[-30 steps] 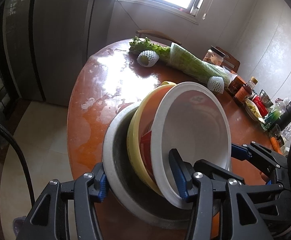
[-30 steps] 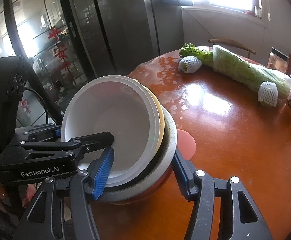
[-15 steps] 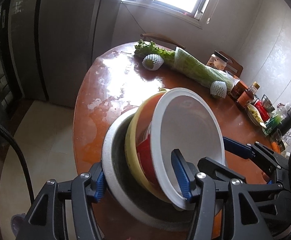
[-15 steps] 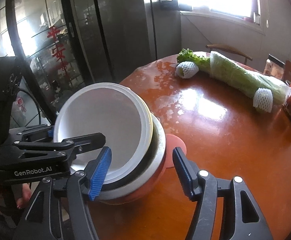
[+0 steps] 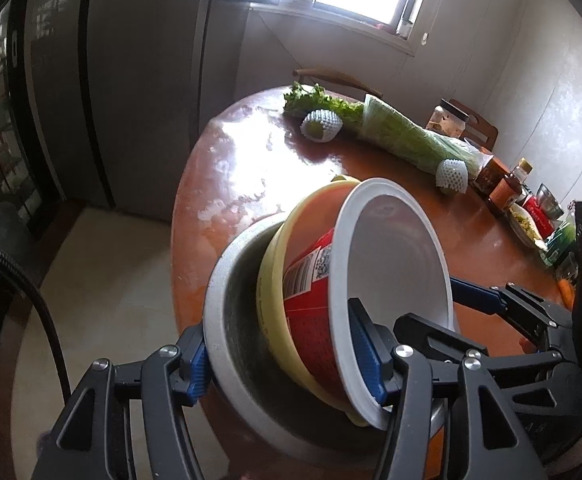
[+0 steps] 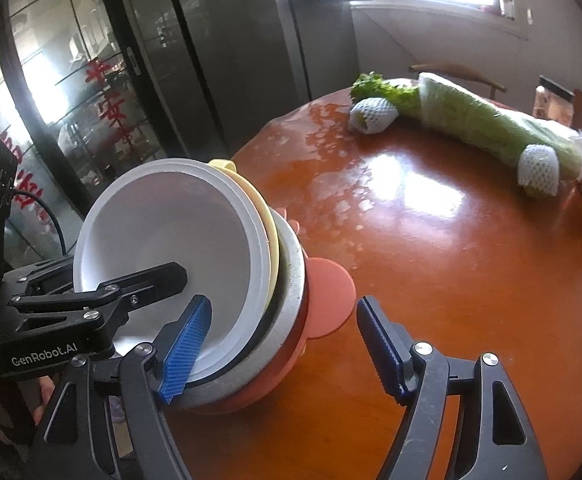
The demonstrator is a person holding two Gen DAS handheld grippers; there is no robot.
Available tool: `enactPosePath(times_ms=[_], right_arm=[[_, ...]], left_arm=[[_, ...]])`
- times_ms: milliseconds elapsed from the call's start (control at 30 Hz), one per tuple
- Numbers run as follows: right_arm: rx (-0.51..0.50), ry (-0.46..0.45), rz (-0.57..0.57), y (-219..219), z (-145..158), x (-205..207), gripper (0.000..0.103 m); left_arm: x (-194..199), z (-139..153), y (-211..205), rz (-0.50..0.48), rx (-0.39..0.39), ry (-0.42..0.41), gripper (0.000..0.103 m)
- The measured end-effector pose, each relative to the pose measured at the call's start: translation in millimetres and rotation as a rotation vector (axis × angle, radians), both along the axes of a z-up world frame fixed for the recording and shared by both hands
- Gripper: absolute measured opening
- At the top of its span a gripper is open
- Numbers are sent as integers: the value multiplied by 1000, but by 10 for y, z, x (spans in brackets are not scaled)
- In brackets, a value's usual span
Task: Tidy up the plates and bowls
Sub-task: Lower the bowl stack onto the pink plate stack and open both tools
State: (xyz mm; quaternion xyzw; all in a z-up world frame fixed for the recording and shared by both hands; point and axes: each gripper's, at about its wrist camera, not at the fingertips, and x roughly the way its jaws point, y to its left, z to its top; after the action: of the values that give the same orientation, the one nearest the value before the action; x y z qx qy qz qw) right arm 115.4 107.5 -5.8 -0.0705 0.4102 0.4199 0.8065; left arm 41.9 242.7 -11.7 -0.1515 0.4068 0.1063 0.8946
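Note:
A nested stack of bowls leans tilted at the round table's (image 6: 431, 280) near edge: a grey bowl (image 5: 235, 320) outermost, then a yellow bowl (image 5: 271, 280), then a red paper bowl (image 5: 311, 300) with a white inside (image 6: 171, 232). An orange plate (image 6: 327, 296) lies under them. My left gripper (image 5: 281, 360) is shut across the stack, one pad on the grey bowl's outside and the other inside the white bowl; it also appears in the right wrist view (image 6: 123, 270). My right gripper (image 6: 285, 346) is opening around the stack's rim, its right pad clear of it, and it shows at the stack's right side (image 5: 457, 308).
Wrapped greens (image 6: 491, 120) and two fruits in foam nets (image 6: 373, 114) (image 6: 539, 170) lie at the table's far side. Jars and bottles (image 5: 503, 188) crowd the right edge. A chair (image 5: 479, 128) stands beyond. A fridge (image 5: 143, 80) and floor (image 5: 111, 272) lie left.
The right gripper's jaws have widened, and its right pad has come off the grey bowl's outside. More of the orange plate shows. The left gripper keeps its hold on the stack.

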Motion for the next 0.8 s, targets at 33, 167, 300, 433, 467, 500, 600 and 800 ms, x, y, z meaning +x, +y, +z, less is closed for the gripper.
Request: enactPosePath(times_ms=[33,167,300,433,467,500,600,800], right_arm=[[0,1,3,9,-6,-6,77],[-3,3,8,39,-25,-1,77],[1,21,5,42,-41,22,77],[-2,25,4,50,-44,21,77],[-3,26,4,53,-46,21,77],[-3,30,2,54,-48,23,77],[-6,32,4,61,-53,18,78],[-23,25,14,104,-71,-11,79]], left_arm=[[-5,2,0,-7,12,-6,59],[-32,30,-11,-23,41,-25,60],[-42,47,17,-16,25,-33,60],[-57,80,32,-17,26,-43,60],[-69,90,44,-16,21,-49,60],[-86,96,50,-19,24,-53,61],[-136,136,70,1,48,-55,75],[-160,85,195,29,17,-35,82]])
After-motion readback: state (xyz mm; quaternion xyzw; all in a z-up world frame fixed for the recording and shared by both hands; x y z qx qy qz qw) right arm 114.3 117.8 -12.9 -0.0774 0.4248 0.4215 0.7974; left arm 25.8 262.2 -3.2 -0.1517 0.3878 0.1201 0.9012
